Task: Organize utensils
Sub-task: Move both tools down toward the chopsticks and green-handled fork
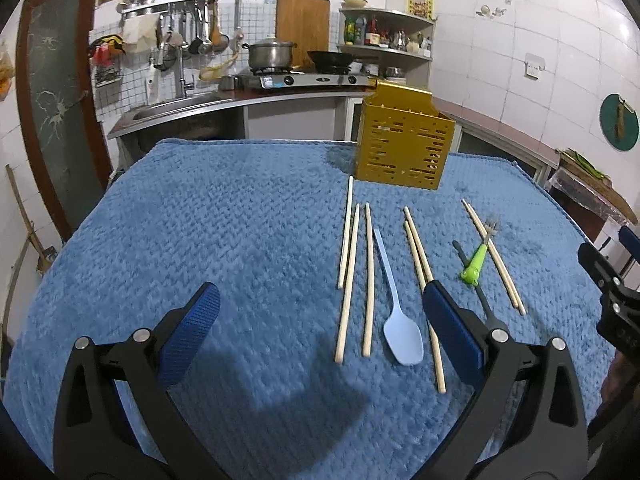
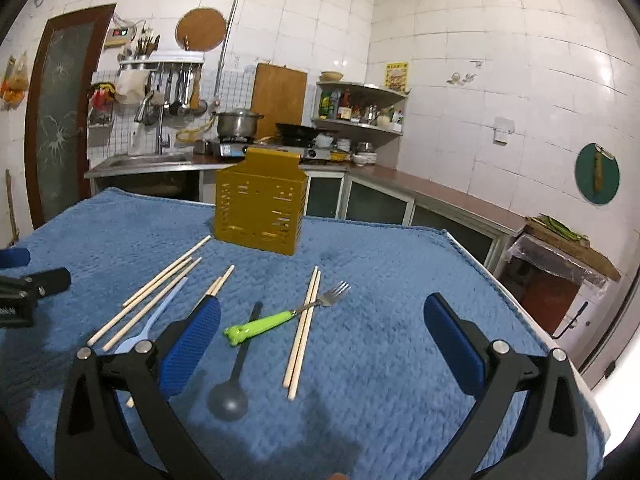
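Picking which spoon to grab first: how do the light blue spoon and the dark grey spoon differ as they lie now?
The light blue spoon has a pointed, shovel-like bowl; the dark grey spoon has a round one. The blue spoon lies free among chopsticks, while the green-handled fork lies across the grey spoon's handle. Both lie flat on the blue towel, bowls toward the grippers.

White tiled walls (image 2: 460, 80), a steel sink (image 1: 176, 106), a gas stove (image 1: 304, 79), corner shelves (image 2: 360, 104) and a glass-panelled door (image 1: 56, 92).

Perforated gold metal utensil caddy (image 2: 260, 210) standing upright, pale wooden chopsticks (image 1: 368, 280) lying flat in pairs, light blue plastic spoon (image 1: 396, 320), green-handled fork (image 2: 288, 314) crossing a dark grey ladle (image 2: 236, 376)
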A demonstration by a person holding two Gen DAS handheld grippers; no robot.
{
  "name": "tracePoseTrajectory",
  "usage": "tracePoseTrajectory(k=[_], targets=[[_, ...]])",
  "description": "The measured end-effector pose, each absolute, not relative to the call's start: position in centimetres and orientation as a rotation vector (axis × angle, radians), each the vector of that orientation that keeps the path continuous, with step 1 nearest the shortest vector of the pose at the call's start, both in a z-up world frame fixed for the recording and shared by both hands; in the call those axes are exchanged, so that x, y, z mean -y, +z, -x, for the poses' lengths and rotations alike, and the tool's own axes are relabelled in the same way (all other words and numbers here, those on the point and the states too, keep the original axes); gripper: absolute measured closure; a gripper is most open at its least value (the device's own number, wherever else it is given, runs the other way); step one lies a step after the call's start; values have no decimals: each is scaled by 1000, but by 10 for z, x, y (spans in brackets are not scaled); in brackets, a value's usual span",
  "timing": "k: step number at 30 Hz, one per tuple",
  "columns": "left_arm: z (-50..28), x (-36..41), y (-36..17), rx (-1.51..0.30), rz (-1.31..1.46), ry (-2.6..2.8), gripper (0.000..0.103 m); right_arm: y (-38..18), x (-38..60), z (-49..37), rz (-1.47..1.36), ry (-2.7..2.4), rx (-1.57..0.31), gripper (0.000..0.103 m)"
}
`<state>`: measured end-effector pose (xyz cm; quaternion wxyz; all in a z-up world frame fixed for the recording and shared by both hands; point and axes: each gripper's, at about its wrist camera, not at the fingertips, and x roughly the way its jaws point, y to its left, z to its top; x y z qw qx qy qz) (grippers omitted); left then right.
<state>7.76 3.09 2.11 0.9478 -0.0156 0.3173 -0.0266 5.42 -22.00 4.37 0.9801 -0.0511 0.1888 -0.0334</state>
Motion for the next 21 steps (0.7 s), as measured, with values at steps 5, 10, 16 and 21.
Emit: tracePoseTrajectory(k=[5,10,16,21], targets=[[-118,-34,25,-707,72,-85,5,41,229,-104,77,-84,-488,4],[-161,-25,19,-718,50,-86,5,23,234,-157,64,-107,-594,4],[-216,-13,5,-774,-12,-40,5,-1,244,-207,-35,-115,-721,4],[-253,-7,-7,-838,8,-45,5,-10,244,-235,-39,-156,-762,4]])
